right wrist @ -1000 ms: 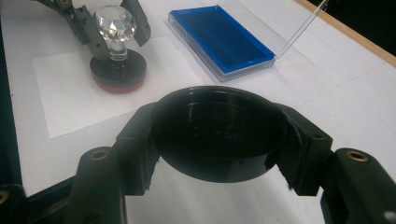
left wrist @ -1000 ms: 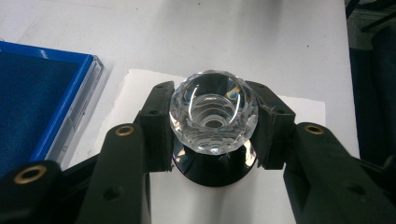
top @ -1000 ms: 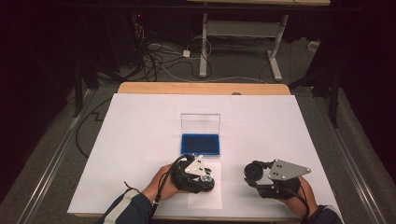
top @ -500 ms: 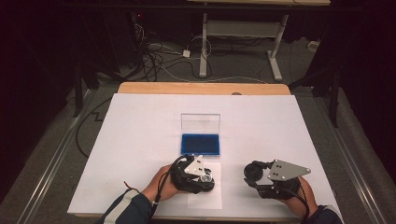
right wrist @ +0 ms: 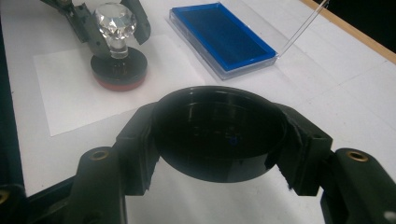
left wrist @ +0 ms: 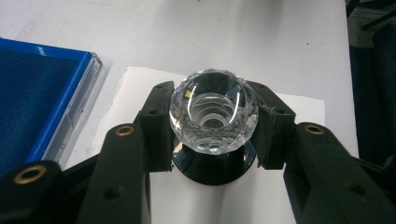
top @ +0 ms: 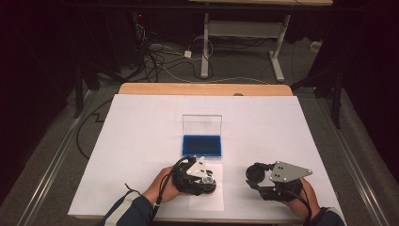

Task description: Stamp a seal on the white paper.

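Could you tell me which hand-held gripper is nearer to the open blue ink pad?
The left. The left hand-held gripper sits just in front of the blue ink pad, clamping the crystal-knobbed stamp; the right hand-held gripper, holding a black cap, lies farther off.

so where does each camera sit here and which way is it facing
High view: above the person's side, looking forward and down on the table; forearms, left gripper and right gripper show.
Left gripper view: rides that gripper, looking along its jaws, shut on the crystal-knobbed stamp.
Right gripper view: rides that gripper, jaws shut on the black cap.
Shared: both gripper views show the stamp, the paper sheet and the blue ink pad case.
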Motion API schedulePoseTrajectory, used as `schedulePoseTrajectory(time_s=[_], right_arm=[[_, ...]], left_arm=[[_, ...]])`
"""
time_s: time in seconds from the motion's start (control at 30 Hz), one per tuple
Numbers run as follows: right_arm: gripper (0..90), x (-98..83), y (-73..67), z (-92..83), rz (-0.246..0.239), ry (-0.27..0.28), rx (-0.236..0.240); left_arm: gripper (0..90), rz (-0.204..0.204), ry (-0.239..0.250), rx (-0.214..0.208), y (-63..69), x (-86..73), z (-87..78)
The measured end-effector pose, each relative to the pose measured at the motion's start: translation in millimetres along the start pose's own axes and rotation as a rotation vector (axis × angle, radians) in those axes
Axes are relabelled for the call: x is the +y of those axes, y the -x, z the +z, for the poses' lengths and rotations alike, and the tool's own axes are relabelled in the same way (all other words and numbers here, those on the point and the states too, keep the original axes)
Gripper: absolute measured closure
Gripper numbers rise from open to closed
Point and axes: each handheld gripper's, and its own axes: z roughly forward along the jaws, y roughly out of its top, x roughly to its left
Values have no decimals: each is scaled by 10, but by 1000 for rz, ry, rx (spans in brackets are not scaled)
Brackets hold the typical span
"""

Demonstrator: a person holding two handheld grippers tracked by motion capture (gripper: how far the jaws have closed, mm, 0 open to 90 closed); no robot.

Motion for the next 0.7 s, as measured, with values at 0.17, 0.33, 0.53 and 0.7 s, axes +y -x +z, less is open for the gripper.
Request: schedulePoseTrajectory(time_s=[0.17, 0.33, 0.53, 0.7], right_arm=[[384, -2, 0, 3, -5, -7, 1], [385, -1, -3, 4, -6, -7, 4], [384, 0, -5, 8, -7, -6, 6], [385, -1, -5, 6, -6, -8, 7]], left_arm=[[542, 0, 2, -3, -2, -3, 2], [542, -2, 6, -7, -7, -10, 3], [541, 3, 3, -9, -9, -12, 5], [541, 1, 5, -8, -6, -13, 3]])
